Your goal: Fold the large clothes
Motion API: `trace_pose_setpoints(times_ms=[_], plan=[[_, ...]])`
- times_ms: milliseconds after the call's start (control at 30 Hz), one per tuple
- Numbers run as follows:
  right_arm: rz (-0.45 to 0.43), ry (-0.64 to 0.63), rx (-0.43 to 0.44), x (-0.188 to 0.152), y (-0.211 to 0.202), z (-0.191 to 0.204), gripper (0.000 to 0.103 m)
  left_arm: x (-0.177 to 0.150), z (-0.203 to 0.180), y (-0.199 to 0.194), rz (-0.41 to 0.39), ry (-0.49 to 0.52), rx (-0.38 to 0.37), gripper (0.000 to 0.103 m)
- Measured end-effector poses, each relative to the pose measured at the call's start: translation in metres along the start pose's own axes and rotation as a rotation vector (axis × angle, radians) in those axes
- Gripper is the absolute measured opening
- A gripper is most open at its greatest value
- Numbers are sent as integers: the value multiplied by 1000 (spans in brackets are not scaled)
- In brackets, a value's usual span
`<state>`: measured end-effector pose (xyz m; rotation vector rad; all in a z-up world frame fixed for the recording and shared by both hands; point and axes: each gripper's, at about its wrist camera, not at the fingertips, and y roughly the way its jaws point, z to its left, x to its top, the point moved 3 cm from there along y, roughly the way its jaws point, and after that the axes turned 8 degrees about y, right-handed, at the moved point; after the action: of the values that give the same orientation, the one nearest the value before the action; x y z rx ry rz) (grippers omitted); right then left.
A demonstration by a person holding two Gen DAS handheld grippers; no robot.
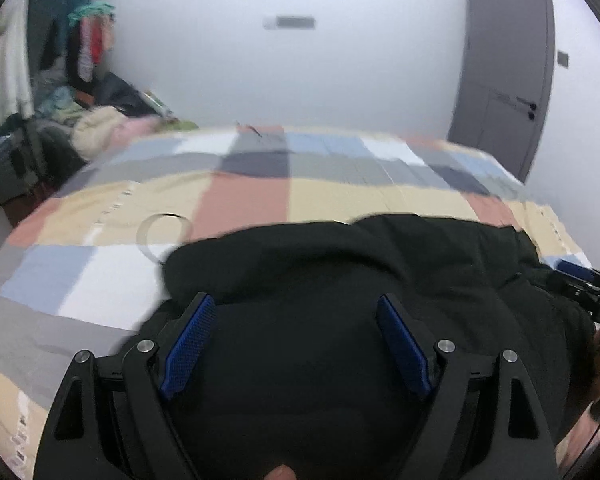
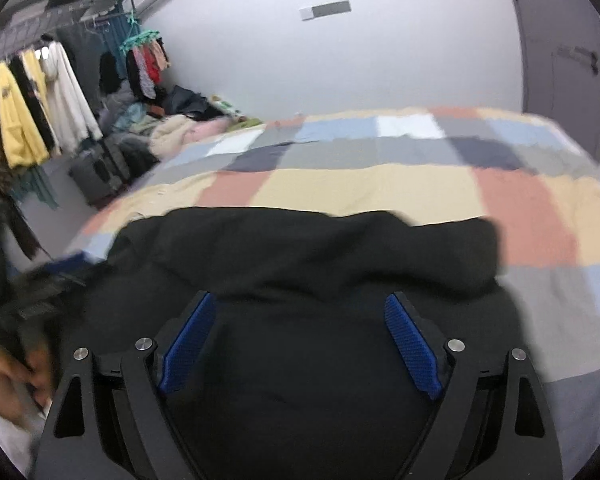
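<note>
A large black garment [image 1: 340, 264] lies bunched on the near part of a bed with a checked cover [image 1: 244, 196]. My left gripper [image 1: 296, 304] is open, its blue pads [image 1: 188, 344] spread wide just above the black cloth, holding nothing. My right gripper [image 2: 300, 302] is also open over the same garment [image 2: 300, 248], pads [image 2: 412, 344] apart and empty. The right gripper shows at the right edge of the left wrist view [image 1: 584, 284]. The left gripper shows blurred at the left edge of the right wrist view [image 2: 40, 284].
A pile of clothes [image 2: 172, 128] and a dark suitcase [image 2: 100, 172] sit on the floor left of the bed. Hanging jackets [image 2: 20, 120] line a rail at far left. A grey door [image 1: 504, 72] stands in the white wall at right. The bed cover [image 2: 380, 184] stretches beyond the garment.
</note>
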<state>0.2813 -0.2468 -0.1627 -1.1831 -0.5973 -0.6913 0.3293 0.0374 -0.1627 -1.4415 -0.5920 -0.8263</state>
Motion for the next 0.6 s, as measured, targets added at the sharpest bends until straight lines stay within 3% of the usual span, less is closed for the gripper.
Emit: trace_pose_setpoints(times_ms=[100, 267, 600], plan=[[17, 24, -28, -8, 0, -19, 86, -6, 32, 2, 51, -88, 16, 84], [37, 47, -43, -11, 21, -29, 86, -31, 58, 26, 131, -90, 69, 84], [47, 41, -48, -30, 43, -34, 90, -51, 52, 36, 129, -59, 58, 85]])
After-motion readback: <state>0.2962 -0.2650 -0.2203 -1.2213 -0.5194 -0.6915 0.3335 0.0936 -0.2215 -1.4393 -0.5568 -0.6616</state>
